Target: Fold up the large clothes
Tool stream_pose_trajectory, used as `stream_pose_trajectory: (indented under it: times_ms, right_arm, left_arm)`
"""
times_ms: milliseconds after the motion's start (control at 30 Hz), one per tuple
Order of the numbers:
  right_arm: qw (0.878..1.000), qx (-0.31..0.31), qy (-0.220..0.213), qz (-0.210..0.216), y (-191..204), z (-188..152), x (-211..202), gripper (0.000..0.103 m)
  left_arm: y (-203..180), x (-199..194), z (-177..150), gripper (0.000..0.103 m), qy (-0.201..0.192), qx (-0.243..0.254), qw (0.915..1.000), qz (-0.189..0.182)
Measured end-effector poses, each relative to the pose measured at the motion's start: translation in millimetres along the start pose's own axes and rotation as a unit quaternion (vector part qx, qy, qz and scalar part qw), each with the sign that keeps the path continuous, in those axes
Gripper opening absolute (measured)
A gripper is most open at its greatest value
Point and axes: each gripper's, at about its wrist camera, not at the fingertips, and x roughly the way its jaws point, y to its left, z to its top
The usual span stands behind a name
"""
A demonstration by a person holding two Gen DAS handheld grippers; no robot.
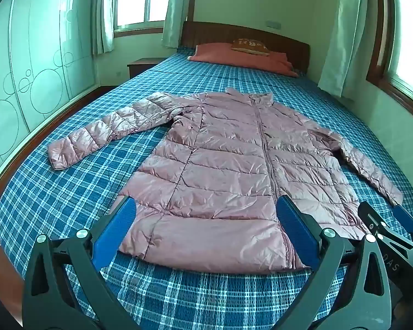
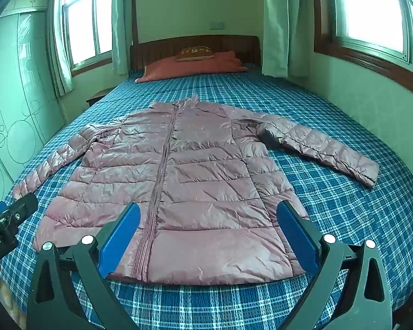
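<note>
A shiny pink quilted jacket (image 1: pixel 228 159) (image 2: pixel 184 170) lies flat and zipped on the blue plaid bed (image 1: pixel 68 192) (image 2: pixel 344 214), collar toward the headboard, both sleeves spread out to the sides. My left gripper (image 1: pixel 206 220) hovers open above the hem's left half, blue pads wide apart with nothing between them. My right gripper (image 2: pixel 209 222) hangs open over the hem's right half, also holding nothing. The right gripper (image 1: pixel 388 220) shows at the right edge of the left wrist view; the left gripper (image 2: pixel 5 220) shows at the left edge of the right wrist view.
A red pillow (image 1: pixel 242 57) (image 2: pixel 192 64) with a small brown cushion (image 1: pixel 250 46) sits by the wooden headboard (image 2: pixel 195 44). A wardrobe with circle patterns (image 1: pixel 27 82) flanks the left side, a nightstand (image 1: pixel 143 64) stands beside the bed, and curtained windows (image 2: pixel 371 13) line the walls.
</note>
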Motion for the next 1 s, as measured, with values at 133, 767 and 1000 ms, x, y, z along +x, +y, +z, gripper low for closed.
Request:
stream_pose_trajectory:
  times_ms: [133, 767, 1000]
  right_arm:
    - [1.000, 0.002, 0.005, 0.002, 0.6, 0.1, 1.1, 0.098]
    - [1.000, 0.000, 0.007, 0.002, 2.2, -5.0, 2.3, 0.098]
    - [1.000, -0.001, 0.008, 0.001, 3.7, -6.4, 4.5, 0.098]
  left_arm:
    - [0.1, -0.5, -0.3, 0.101, 0.001, -0.001, 1.0000, -0.005]
    - [5.0, -0.6, -4.7, 0.101, 0.003, 0.004, 1.0000, 0.004]
    - [5.6, 1.2, -7.8, 0.101, 0.005, 0.005, 0.9999, 0.008]
